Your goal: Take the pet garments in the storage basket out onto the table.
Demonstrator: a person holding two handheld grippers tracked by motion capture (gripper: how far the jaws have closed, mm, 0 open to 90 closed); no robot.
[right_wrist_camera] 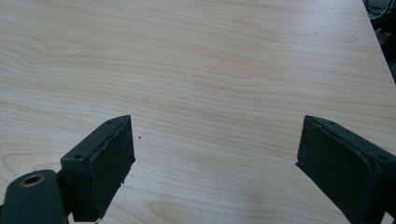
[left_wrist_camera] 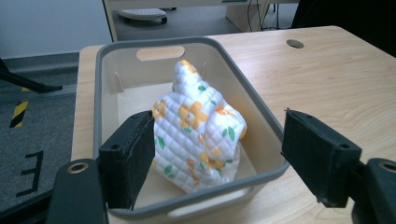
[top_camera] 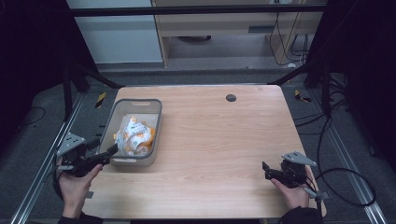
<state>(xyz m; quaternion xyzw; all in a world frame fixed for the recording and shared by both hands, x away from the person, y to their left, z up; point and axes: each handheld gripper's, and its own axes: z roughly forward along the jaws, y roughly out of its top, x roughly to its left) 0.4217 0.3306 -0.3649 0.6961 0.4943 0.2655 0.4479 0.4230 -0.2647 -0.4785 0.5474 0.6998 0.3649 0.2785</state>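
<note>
Fingers [left_wrist_camera: 126, 161] of the left gripper [left_wrist_camera: 219, 163] stand wide apart, clamped on nothing, pointing at the near end of a grey bin [left_wrist_camera: 100, 93]. From the left gripper view, one finger overlaps the bin's near left corner and the other sits to the right of the bin, over the bench [left_wrist_camera: 327, 79]; whether either touches the rim cannot be told. Inside the bin lies a bunched, quilted white cloth [left_wrist_camera: 196, 126] printed with orange flowers and green leaves, heaped toward the near half and rising above the rim.

From the high view, the bin [top_camera: 159, 123] sits on the left part of the light wooden bench [top_camera: 224, 140], and the left gripper [top_camera: 112, 150], held in a hand [top_camera: 74, 184] at the bench's near left corner, has its tips just beside the bin's near wall. The cloth [top_camera: 134, 136] shows in the bin there too.

Fingers [right_wrist_camera: 107, 163] of the right gripper [right_wrist_camera: 215, 163] are likewise spread wide with bare bench [right_wrist_camera: 201, 70] between them. High view places that gripper [top_camera: 264, 170] near the bench's near right corner, well apart from the bin. A small dark round hole [top_camera: 230, 97] marks the bench's far side.
</note>
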